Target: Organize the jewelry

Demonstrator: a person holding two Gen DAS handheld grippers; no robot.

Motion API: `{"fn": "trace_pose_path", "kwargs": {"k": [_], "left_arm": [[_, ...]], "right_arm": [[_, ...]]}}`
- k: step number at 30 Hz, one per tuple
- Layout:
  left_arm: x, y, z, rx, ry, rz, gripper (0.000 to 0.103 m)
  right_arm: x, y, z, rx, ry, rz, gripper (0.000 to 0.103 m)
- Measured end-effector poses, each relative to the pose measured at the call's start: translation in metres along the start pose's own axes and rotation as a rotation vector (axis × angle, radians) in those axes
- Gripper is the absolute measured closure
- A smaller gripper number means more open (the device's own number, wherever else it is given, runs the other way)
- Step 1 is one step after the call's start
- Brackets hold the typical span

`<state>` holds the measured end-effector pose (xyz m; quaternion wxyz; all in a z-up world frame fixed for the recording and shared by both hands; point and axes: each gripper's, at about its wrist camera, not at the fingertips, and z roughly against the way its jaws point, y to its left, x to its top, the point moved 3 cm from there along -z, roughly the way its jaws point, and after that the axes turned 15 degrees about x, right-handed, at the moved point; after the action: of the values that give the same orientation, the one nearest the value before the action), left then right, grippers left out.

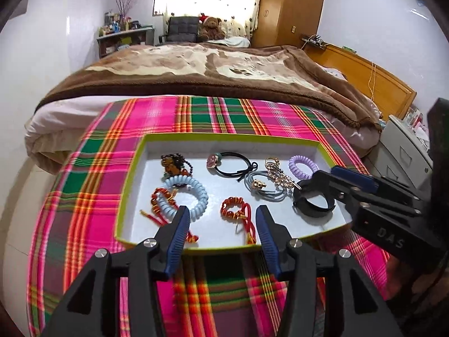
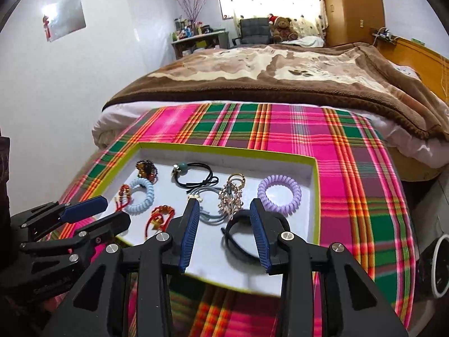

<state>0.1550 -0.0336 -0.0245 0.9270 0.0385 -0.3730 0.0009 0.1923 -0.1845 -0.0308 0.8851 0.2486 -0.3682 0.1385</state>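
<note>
From the left wrist we see our left gripper [image 1: 221, 221] spread wide above the near edge of the green-rimmed tray [image 1: 132, 168] on the plaid cloth [image 1: 92, 168], a red beaded bracelet [image 1: 234, 209] between its fingers. Our right gripper [image 1: 322, 178] reaches in beside a black band [image 1: 313, 209] — also open.

From the right wrist, the fingers gape over that black band [image 2: 238, 233]; a purple coil tie [image 2: 279, 195] lies just beyond.
</note>
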Motion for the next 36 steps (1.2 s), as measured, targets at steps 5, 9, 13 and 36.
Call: {"fn": "trace_pose_path", "kwargs": {"k": [5, 9, 13, 36], "left_arm": [[-0.008, 0.003, 0.013, 0.064, -0.035, -0.008, 0.049], [-0.013, 0.009, 0.023, 0.095, -0.064, 0.019, 0.049], [-0.020, 0.014, 0.034, 0.156, -0.109, 0.023, 0.049], [-0.026, 0.015, 0.044, 0.147, -0.117, 0.056, 0.049]], "right_arm": [[-0.010, 0.015, 0.022, -0.047, -0.052, -0.001, 0.065], [-0.020, 0.023, 0.036, -0.100, -0.080, -0.009, 0.065], [-0.031, 0.031, 0.048, -0.151, -0.107, -0.002, 0.064], [-0.043, 0.048, 0.059, -0.178, -0.146, 0.015, 0.064]]}}
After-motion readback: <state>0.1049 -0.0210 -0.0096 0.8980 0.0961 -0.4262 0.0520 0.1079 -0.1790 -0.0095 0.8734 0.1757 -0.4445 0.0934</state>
